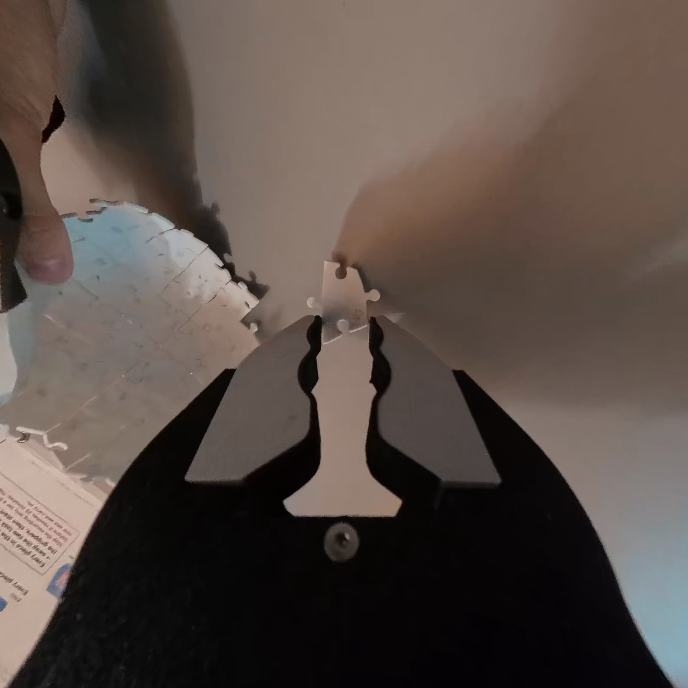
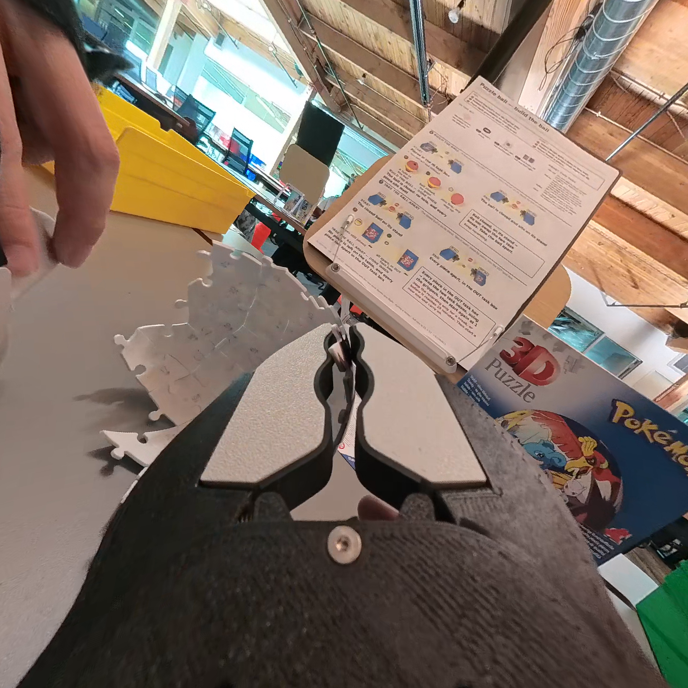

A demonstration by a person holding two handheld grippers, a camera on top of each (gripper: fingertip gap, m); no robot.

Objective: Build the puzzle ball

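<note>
The pale table (image 2: 56, 372) fills the near left of the right wrist view and nearly all of the left wrist view, where much of it is smeared by blur. Far back on it stands a yellow bin (image 2: 171, 186), and at the right a printed instruction sheet (image 2: 465, 231) leans on a wooden stand, with a blue puzzle box (image 2: 580, 446) below it and something green (image 2: 666, 633) at the lower right corner. The task's thing, the partly built puzzle ball (image 2: 223, 335), is a curved white shell of joined pieces with toothed edges; it rests on the table left of centre, inner side showing, and in the left wrist view it lies at the left, beside a printed page. A hand (image 2: 48, 130) hangs over the table at the upper left, apart from the shell. The right gripper (image 2: 344, 335) has its jaws nearly together, pinching the shell's thin rim edge-on at the tips. The left gripper (image 1: 344, 318) is narrowly spread, its tips on either side of a single white puzzle piece (image 1: 342, 298) with knobs on its sides; the piece sits between the tips and reaches beyond them, apparently pinched, well right of the shell.
</note>
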